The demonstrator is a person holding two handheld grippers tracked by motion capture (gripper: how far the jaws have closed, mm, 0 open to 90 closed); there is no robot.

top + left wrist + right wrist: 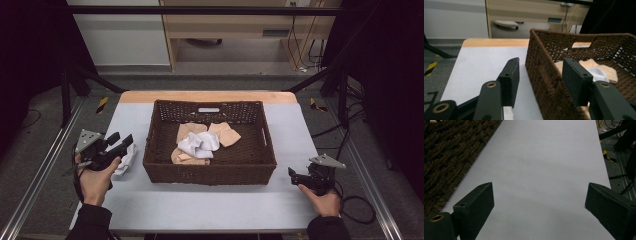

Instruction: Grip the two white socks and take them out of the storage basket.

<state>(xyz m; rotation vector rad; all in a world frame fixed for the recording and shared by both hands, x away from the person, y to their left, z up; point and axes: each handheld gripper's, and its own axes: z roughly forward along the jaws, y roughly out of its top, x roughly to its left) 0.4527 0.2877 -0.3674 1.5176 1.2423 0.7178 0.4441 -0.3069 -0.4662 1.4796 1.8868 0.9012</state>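
The work in hand looked like putting small cloth pieces into the wicker basket (210, 172). One white cloth (126, 161) lay on the table (210, 205) just beside the left wall of the basket, under the left gripper (121, 141). That gripper hung above the cloth with its jaws apart and nothing between the pads; in the left gripper view the basket's left wall stood behind the gap.

Inside the basket lay another white cloth (199, 144) on top of some beige cloths (226, 133), all crumpled and touching each other.

The right gripper (295, 176) rested near the right front corner of the basket, its jaws wide apart over bare table.

I judged the white cloth to be light, soft and limp, not fragile and not slippery. It would sag and fold when lifted, so the best place to pinch was a raised fold near its middle, pressing down slightly to catch enough fabric.
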